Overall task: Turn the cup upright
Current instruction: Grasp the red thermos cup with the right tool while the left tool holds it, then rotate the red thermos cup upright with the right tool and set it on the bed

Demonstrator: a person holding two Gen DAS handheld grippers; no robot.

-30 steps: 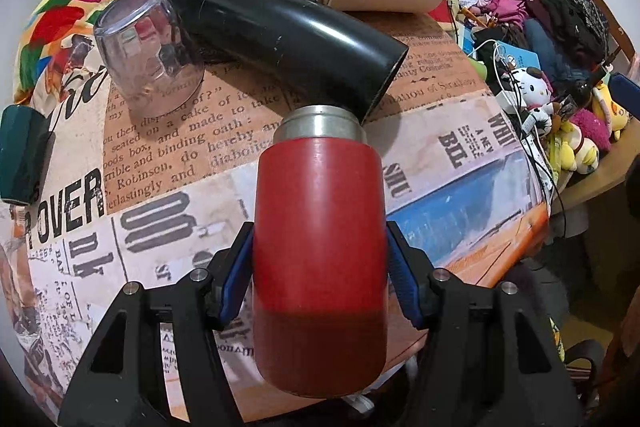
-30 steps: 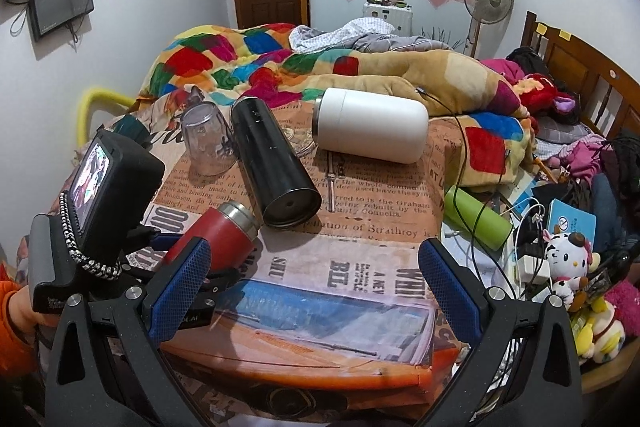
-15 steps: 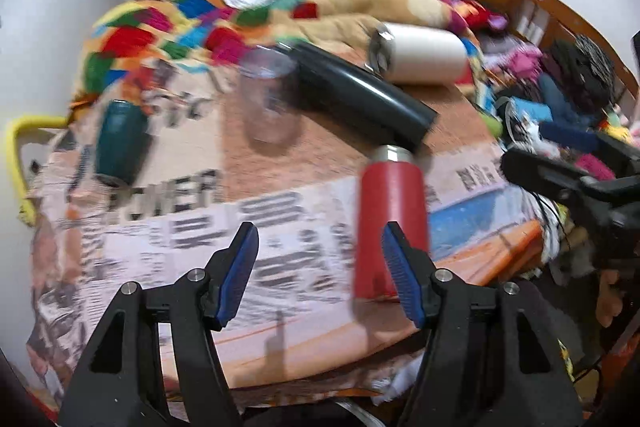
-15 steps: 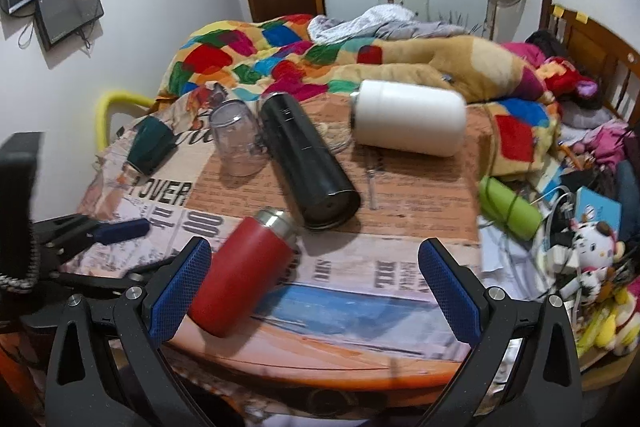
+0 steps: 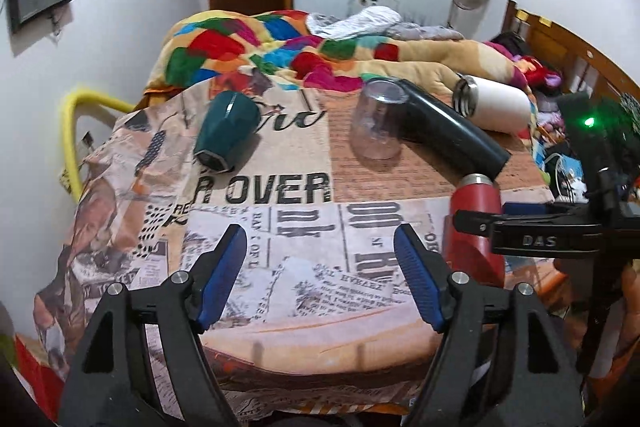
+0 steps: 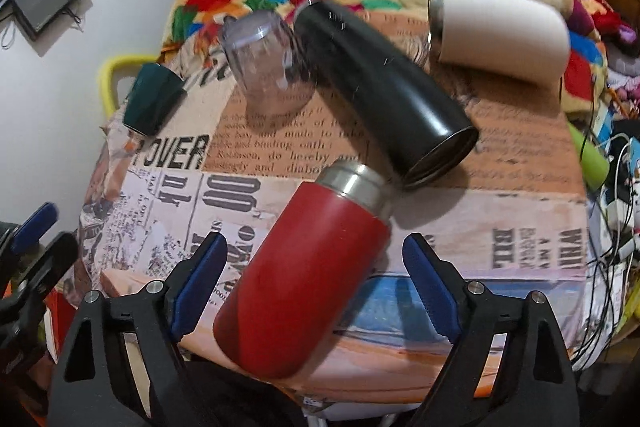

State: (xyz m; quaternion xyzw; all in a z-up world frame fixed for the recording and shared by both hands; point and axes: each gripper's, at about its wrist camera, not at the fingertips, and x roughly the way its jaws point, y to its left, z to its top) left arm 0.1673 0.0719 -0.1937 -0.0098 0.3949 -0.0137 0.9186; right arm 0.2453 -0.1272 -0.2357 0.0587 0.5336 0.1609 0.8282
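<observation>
A table (image 5: 288, 343) draped in a newspaper-print cloth fills the space ahead of both pairs of fingers, with a bed and its patchwork quilt (image 5: 256, 47) beyond the far edge.

On the cloth, the black flask (image 6: 384, 87) lies on its side well ahead of the right gripper's fingers, its open mouth turned back toward them. The white tumbler (image 6: 500, 27) lies on its side farther off, beyond the right-hand finger. The red cup (image 6: 304, 275) lies tilted on its side between the right gripper's fingers — its base close in toward the left-hand pad, its steel neck pointing away and just short of the black flask's mouth. Neither pad touches it that I can see. Seen from the left wrist, this same red cup (image 5: 474, 227) sits off beyond the right-hand finger, partly hidden by the other tool.

The clear plastic cup (image 5: 376, 123) stands mouth-down ahead of the left gripper's right finger, just beside the black flask. The dark green cup (image 5: 226, 129) lies on its side ahead of the left gripper's left finger, apart from the rest.

The right gripper (image 6: 316, 283) has its blue pads spread wide on either side of the red cup. The left gripper (image 5: 320, 275) is also spread wide — only printed cloth shows between its pads.
</observation>
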